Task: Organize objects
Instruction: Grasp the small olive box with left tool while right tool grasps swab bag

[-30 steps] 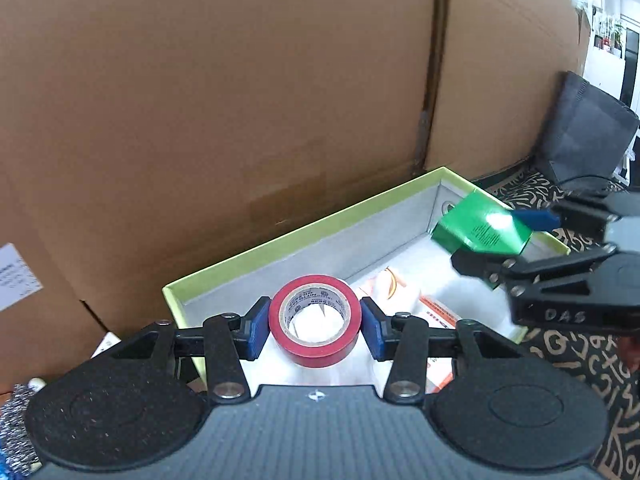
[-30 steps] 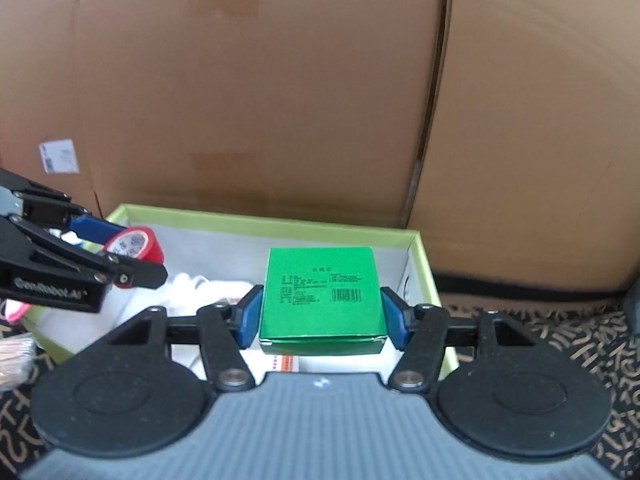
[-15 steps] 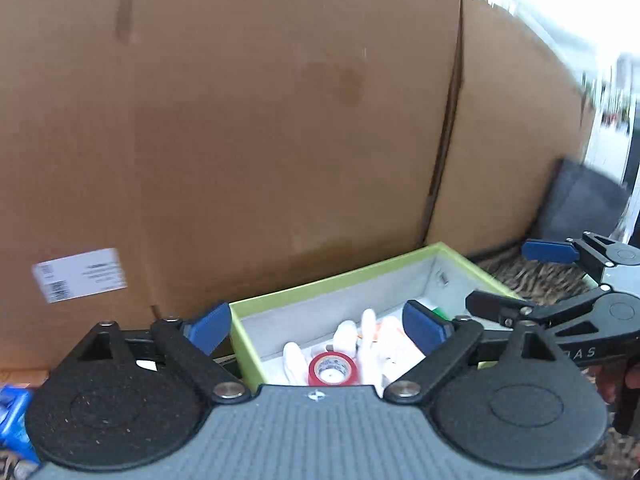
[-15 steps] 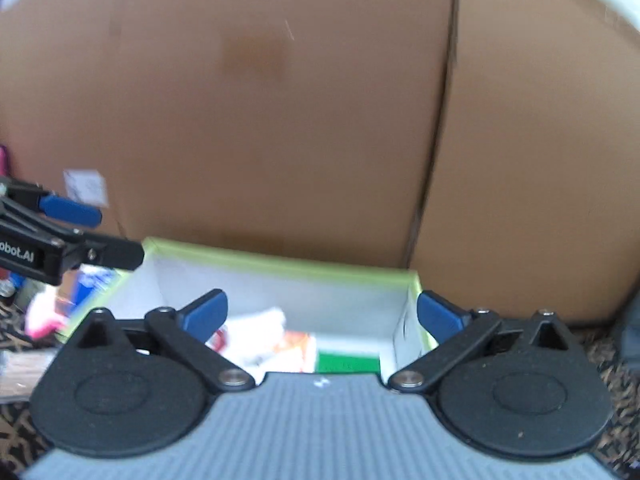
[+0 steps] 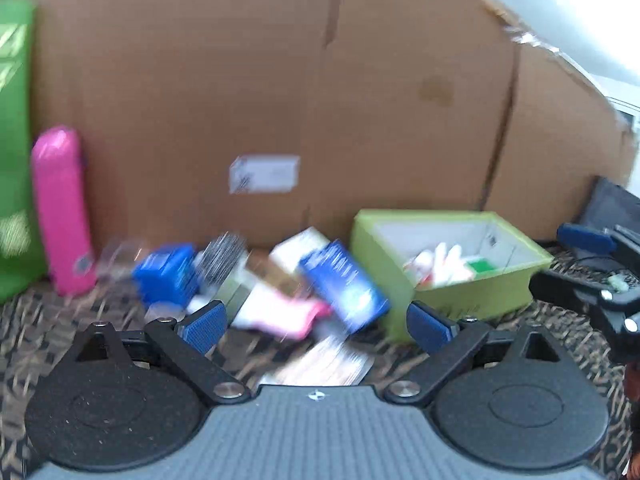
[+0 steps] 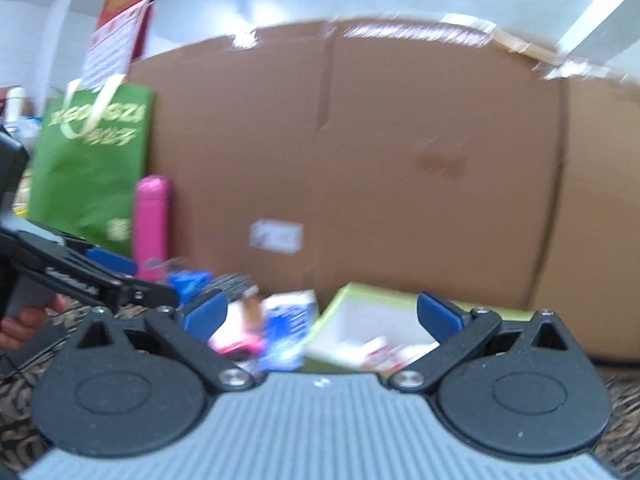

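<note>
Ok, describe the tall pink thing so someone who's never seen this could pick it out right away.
Start at the big brown cardboard wall behind everything. At its left end stands a green shopping bag; the pink cylindrical bottle stands upright just right of it. It alone rises tall and slim above the low jumble of small boxes.

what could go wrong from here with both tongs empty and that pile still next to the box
1. The loose pile is tangled: the blue packet leans against the green box over a pink item, so grabbing one may drag others.
2. The left tongs and right tongs point at the same heap and could collide.
3. The pink bottle stands upright close by and might topple.
</note>
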Demonstrator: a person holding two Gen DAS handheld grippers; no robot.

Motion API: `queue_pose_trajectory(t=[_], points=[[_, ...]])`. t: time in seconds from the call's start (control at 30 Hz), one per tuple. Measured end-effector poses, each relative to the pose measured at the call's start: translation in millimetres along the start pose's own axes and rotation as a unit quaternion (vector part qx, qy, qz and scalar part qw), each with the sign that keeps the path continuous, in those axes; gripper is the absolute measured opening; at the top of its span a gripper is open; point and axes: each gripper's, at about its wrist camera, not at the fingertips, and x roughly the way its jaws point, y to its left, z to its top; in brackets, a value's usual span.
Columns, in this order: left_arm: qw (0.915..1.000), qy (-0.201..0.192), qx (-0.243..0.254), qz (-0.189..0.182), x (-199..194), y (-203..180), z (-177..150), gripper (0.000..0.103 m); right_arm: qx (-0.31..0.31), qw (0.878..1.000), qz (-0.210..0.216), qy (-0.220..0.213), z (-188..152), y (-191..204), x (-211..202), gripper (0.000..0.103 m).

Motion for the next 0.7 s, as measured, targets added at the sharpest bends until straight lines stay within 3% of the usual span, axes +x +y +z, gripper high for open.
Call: queue_pose_trajectory(t=[0.13, 0.23, 0.43, 0.63, 0.7], points=[[0.9982, 0.033, -0.039, 0.031, -3, 36, -23, 0.099, 0.053, 0.994, 0.041, 0.084, -31, 24, 39, 0.103], [0.997, 0.039, -0.052, 0.042, -10, 55, -28, 0.099, 0.058, 0.99, 0.027, 0.124, -46, 47, 70, 0.103], [0.9973, 0.029, -0.043, 0.053, 6, 77, -21, 0.099, 0.019, 0.986, 0.039, 0.164, -49, 79, 122, 0.103], [0.9964, 0.053, -0.047, 0.047, 53, 91, -8, 0.099, 0.01, 0.976, 0.039, 0.214, -56, 73, 165, 0.103], [0.997, 0.054, -0.038, 0.042, 67, 90, -3, 0.099, 0.02, 0.976, 0.052, 0.208, -61, 70, 166, 0.103]])
